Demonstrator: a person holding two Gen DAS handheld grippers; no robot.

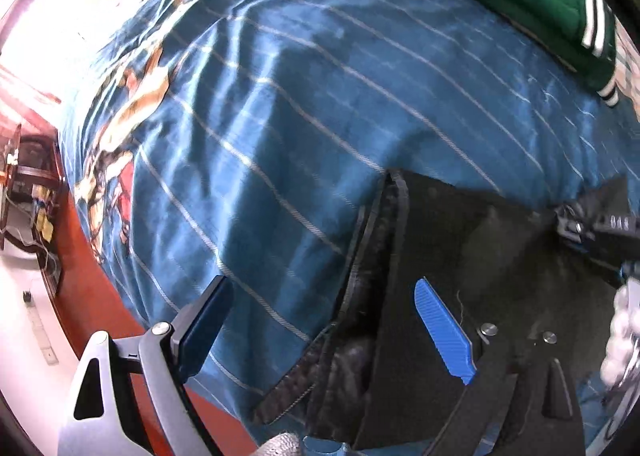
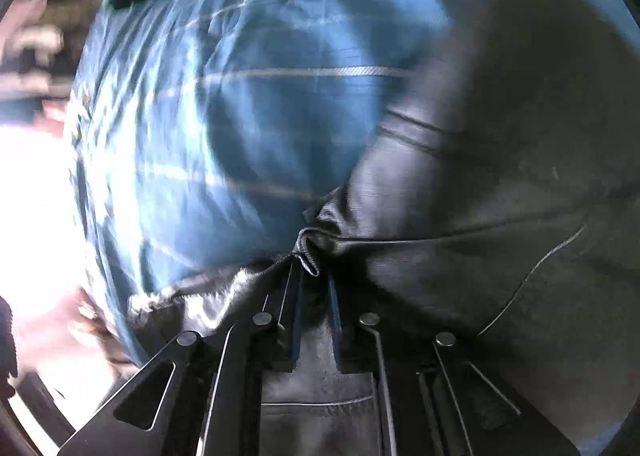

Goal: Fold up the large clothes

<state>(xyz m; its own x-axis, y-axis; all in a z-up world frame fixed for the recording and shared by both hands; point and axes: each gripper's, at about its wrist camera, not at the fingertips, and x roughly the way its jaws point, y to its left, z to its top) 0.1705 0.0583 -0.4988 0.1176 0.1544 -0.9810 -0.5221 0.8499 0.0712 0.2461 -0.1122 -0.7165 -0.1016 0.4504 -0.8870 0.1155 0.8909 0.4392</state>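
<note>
The right claw (image 2: 314,276) is pinched shut on a bunched edge of the black jacket (image 2: 500,196): soft, heavy, slippery, so grip seams. The left claw (image 1: 320,332) hangs wide open, empty, near the bed's (image 1: 280,116) edge.

One black jacket (image 1: 460,240) is lying on the bed. One green garment with white stripes (image 1: 532,4) is sitting at the far side, folded. One blue bedspread with thin pale lines (image 1: 280,116) is covering the bed. Two grippers are showing, the left gripper (image 1: 324,332) and the right gripper (image 2: 314,276). Each gripper is showing two fingers.
</note>
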